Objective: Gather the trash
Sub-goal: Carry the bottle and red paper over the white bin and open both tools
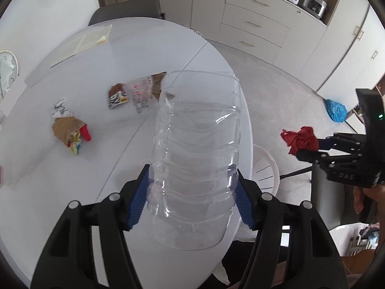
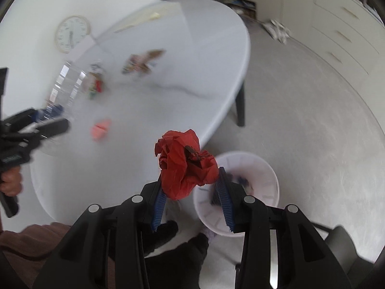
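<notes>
My left gripper (image 1: 192, 171) is shut on a clear, empty plastic bottle (image 1: 197, 132), its blue pads pressing the ribbed sides above the white table (image 1: 144, 48). My right gripper (image 2: 190, 174) is shut on a crumpled red paper ball (image 2: 182, 166), held past the table's near edge beside a white slotted bin (image 2: 264, 168) on the floor. In the left wrist view that gripper (image 1: 310, 148) and its red ball (image 1: 300, 138) are at the right. On the table lie a brown crumpled wrapper (image 1: 69, 130), a snack wrapper (image 1: 118, 96), a clear printed packet (image 1: 144, 94) and a small pink scrap (image 2: 101, 128).
Printed sheets (image 1: 84, 41) lie at the table's far end, in front of a grey chair (image 1: 130, 7). A wall clock (image 2: 72, 33) leans at the left. A blue bag (image 1: 335, 110) sits on the floor by the cabinets (image 1: 255, 24). The person's dark trouser legs (image 2: 182, 252) are beside the bin.
</notes>
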A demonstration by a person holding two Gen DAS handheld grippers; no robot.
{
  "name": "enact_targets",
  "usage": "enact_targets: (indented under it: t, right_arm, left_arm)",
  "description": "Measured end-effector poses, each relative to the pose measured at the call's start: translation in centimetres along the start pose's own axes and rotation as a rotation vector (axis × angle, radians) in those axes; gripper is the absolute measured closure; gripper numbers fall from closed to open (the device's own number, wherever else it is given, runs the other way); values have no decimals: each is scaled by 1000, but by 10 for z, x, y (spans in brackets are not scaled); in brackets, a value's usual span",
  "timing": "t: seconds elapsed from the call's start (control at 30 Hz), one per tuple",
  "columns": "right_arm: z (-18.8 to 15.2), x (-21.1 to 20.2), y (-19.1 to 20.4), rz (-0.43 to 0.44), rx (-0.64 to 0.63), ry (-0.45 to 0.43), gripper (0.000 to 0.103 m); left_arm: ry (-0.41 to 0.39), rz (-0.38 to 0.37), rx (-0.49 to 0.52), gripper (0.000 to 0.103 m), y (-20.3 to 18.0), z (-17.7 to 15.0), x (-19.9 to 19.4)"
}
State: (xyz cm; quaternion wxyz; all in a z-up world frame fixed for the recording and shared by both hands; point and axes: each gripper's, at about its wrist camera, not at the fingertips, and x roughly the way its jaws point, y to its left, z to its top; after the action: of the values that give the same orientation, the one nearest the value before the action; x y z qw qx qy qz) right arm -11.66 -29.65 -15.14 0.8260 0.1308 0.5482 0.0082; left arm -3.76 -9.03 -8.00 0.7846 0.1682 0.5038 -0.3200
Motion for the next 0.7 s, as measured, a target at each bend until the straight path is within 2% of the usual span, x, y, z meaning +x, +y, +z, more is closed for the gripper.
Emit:
enact_targets:
  t: [0.17,0.27,0.3,0.33,0.37,0.47,0.53,0.7]
  right_arm:
    - [-34,50,-40,-31,75,50,60]
    - [-48,81,-56,-12,117,75,41]
    - [-50,88,-59,-5,123,89,30]
    - [-53,95,-64,-23,138,97,24]
    - [-55,96,-69,-32,153,100,22]
    - [-57,83,-88,-27,235,78,17]
    - [-59,63,-102,-53,287,40,8]
    - [-67,0,-151,-80,446,-50,6]
  left_arm:
    - [37,-52,86,41,-46,11,19]
    - [65,-71,128,41,-71,16,32]
    - [71,-75,138,41,-77,17,35]
    - [79,-84,151,41,-85,18,39]
    - [85,-90,161,41,-92,19,42]
    - [100,-108,199,41,-114,20,52]
    - [113,-124,210,41,-128,22,60]
    - [173,-188,215,40,-159,24,85]
